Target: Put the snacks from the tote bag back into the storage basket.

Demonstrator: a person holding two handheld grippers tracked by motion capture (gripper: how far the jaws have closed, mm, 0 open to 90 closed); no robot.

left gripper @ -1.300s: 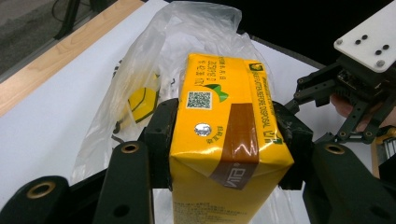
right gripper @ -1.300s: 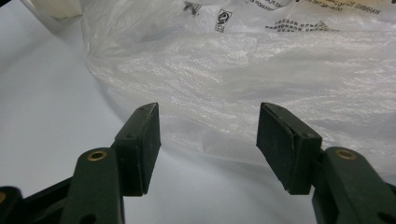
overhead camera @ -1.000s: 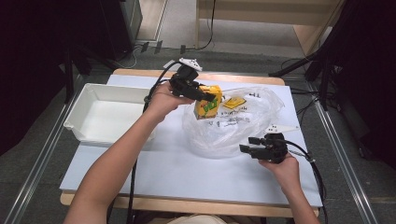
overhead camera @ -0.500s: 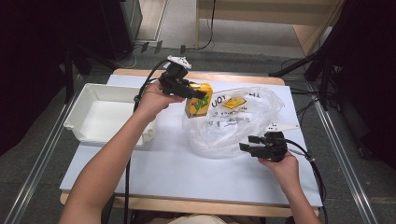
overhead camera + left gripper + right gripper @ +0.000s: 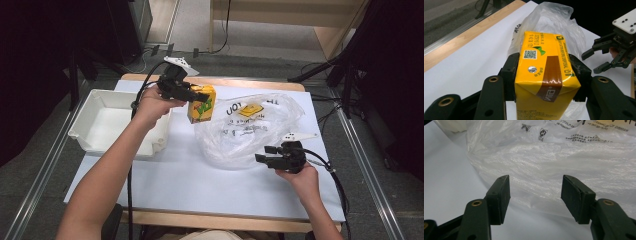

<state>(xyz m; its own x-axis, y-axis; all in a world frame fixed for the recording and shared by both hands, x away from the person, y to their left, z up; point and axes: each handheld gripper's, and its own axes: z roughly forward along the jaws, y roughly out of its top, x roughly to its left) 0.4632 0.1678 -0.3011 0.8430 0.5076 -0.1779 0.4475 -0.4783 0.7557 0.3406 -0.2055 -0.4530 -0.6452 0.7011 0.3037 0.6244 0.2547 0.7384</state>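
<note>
Two grippers were at work — the left gripper clamped on a yellow drink carton held above the tabletop near its far edge, between white bin and plastic bag — the right gripper gaped empty beside the bag's near edge.

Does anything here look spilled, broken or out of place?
Nothing stands out. The yellow drink carton looks intact and dry, clamped squarely in the left tool above the table. The clear plastic bag lies crumpled on the white sheet, as loose bags do. The right tool sits open at its edge.
</note>
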